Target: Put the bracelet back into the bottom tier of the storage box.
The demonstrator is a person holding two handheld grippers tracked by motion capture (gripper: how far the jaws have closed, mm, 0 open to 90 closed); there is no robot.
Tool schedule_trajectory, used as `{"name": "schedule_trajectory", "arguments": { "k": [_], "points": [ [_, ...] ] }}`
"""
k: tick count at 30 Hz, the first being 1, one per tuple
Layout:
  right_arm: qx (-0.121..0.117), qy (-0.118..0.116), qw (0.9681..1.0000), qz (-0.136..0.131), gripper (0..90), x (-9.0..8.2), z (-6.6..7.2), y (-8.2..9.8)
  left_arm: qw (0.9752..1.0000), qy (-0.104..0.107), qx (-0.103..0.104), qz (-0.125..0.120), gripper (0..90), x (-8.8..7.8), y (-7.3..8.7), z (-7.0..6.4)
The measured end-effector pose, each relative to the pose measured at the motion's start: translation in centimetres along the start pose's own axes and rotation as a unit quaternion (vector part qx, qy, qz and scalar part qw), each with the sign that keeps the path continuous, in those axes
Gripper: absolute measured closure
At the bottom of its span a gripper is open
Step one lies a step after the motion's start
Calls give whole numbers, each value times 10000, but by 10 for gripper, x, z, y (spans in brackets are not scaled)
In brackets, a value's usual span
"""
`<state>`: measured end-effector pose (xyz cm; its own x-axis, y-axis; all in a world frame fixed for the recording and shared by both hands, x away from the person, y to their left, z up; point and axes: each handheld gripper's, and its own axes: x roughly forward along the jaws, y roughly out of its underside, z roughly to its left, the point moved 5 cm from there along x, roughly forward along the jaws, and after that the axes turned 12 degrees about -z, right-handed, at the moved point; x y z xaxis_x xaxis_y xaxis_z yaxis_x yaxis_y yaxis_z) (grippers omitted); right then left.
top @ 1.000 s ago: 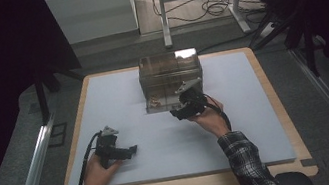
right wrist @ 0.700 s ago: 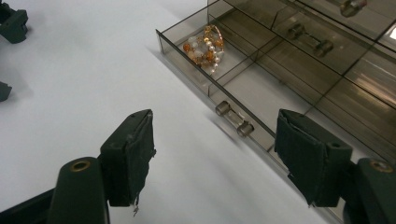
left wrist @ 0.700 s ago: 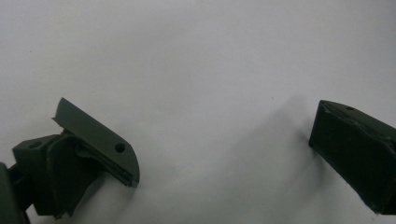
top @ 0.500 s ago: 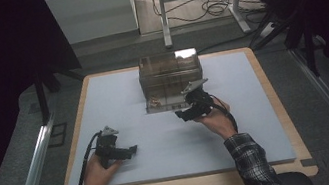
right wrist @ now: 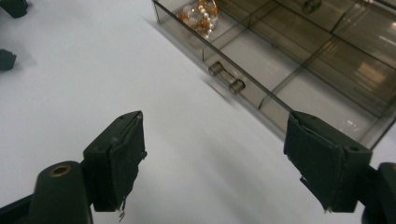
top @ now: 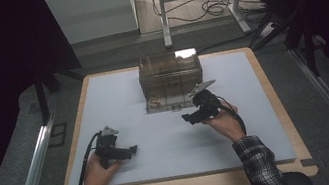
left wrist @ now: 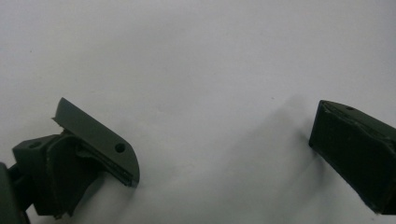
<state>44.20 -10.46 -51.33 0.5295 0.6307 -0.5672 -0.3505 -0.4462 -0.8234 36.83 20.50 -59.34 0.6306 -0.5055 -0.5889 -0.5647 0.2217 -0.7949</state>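
A pale table mat [top: 170, 137] sits brightly lit amid dark surroundings. Glare whitens the clear box's top [top: 185, 53]. Both gripper views look soft, with faint shadows.

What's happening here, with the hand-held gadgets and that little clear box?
A person sits at a table with tongs in each hand. A smoky clear drawer box has its bottom drawer pulled out, with beaded jewellery in one compartment. The right tongs sit just in front of the drawer handle; their jaws have just been opening, with nothing between them. The left tongs rest open on the mat.

Beads [right wrist: 201, 14] in open drawer [right wrist: 261, 70], R tool [right wrist: 212, 163] just before it.
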Motion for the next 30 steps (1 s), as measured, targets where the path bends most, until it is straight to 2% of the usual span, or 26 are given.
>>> {"name": "schedule_trajectory", "arguments": {
  "k": [15, 30],
  "points": [
    [84, 133, 9997, 204, 141, -24, -10, 18, 10000, -11, -4, -1, 0, 0, 0, 0],
    [89, 261, 9993, 266, 97, -47, -14, 37, 10000, -8, -3, -1, 0, 0, 0, 0]
  ]
}}
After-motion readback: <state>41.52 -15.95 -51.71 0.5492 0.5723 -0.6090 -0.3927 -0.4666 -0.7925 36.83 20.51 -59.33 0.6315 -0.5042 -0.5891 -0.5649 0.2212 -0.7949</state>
